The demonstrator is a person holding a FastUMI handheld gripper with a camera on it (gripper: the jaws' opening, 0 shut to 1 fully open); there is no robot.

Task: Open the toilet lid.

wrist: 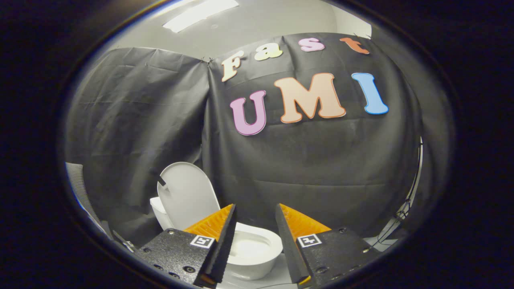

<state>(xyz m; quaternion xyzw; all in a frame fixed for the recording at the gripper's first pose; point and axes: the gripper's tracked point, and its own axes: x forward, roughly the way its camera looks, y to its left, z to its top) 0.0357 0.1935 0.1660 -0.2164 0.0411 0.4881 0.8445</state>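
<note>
A white toilet stands on the floor just beyond my fingers, its bowl showing in the gap between them. Its white lid stands upright, leaning back toward the black cloth wall behind it, with a small dark tab on its left edge. The seat rim lies down around the bowl. My gripper hangs above and in front of the toilet, fingers spread apart with nothing between them and touching nothing.
Black cloth walls close in behind and to the left of the toilet. A ribbed grey object stands at the far left. Thin cables and a pale frame run along the right side. Pale floor lies under the toilet.
</note>
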